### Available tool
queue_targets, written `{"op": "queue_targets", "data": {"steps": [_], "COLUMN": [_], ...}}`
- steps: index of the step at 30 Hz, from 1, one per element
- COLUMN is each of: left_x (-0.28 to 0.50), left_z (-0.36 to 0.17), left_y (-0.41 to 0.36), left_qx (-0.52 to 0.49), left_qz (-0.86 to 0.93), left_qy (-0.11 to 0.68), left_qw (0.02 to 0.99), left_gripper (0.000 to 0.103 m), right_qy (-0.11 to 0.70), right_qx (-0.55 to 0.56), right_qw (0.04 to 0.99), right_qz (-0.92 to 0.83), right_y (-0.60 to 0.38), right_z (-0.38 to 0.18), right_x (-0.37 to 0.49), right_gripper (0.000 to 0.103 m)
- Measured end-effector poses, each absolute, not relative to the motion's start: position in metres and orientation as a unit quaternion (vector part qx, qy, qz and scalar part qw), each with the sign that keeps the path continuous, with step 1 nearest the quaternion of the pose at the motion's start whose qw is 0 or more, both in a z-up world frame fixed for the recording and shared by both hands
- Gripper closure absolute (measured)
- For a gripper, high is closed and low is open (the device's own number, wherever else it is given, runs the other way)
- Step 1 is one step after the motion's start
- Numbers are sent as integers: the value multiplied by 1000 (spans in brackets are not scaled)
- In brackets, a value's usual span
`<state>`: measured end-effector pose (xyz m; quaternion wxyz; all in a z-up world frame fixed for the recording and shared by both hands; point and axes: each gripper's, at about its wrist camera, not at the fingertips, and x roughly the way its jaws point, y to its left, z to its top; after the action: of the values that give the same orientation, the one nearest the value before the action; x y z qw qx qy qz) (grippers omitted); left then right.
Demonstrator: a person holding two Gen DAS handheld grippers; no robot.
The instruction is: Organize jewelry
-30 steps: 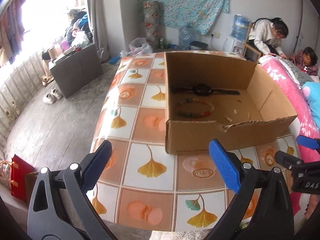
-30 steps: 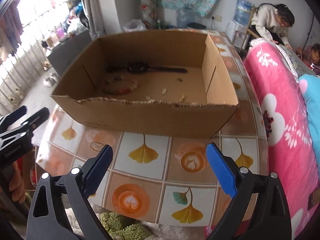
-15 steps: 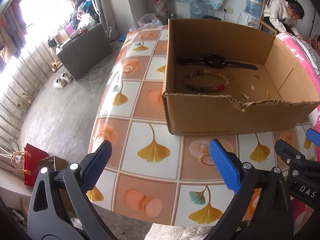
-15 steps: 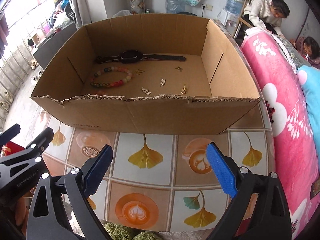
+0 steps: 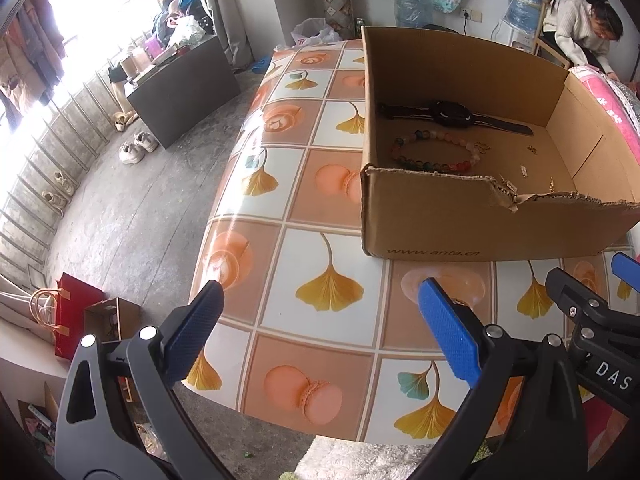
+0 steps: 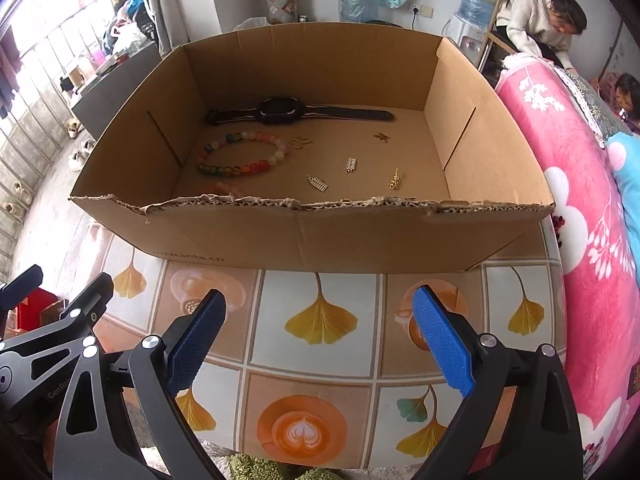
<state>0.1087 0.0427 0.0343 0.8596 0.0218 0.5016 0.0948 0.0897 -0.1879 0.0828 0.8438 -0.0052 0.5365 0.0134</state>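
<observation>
Both wide, empty — left gripper (image 5: 318, 312), right gripper (image 6: 318, 316) above table (image 6: 320, 344); pink bracelet (image 6: 224, 189) half-hidden behind box (image 6: 360, 236) wall.

Bench (image 6: 320, 356): covered by a glossy checked cloth printed with ginkgo leaves, coffee cups and macarons.
On it: an open cardboard box (image 6: 304, 236), standing flat toward the far right side.
Rest of surface: bare cloth.

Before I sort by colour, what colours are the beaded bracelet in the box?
Multicoloured: the beaded bracelet mixes green, red, orange, yellow and pale pink beads, clearest in the right wrist view.
</observation>
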Motion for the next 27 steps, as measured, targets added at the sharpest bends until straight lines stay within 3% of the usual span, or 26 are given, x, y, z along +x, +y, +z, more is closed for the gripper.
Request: {"op": "queue_targets", "data": {"steps": [27], "left_x": [113], "left_z": [37], "left_y": [26], "left_qx": [-1], "left_qz": [56], "left_qy": [513], "left_qw": [856], "left_gripper": [9], "right_qy": [521], "right_qx": [-3], "right_qw": [853], "right_qz": [-19], "right_y": [-214], "right_z": [93], "right_x": [83], "right_gripper": [11]}}
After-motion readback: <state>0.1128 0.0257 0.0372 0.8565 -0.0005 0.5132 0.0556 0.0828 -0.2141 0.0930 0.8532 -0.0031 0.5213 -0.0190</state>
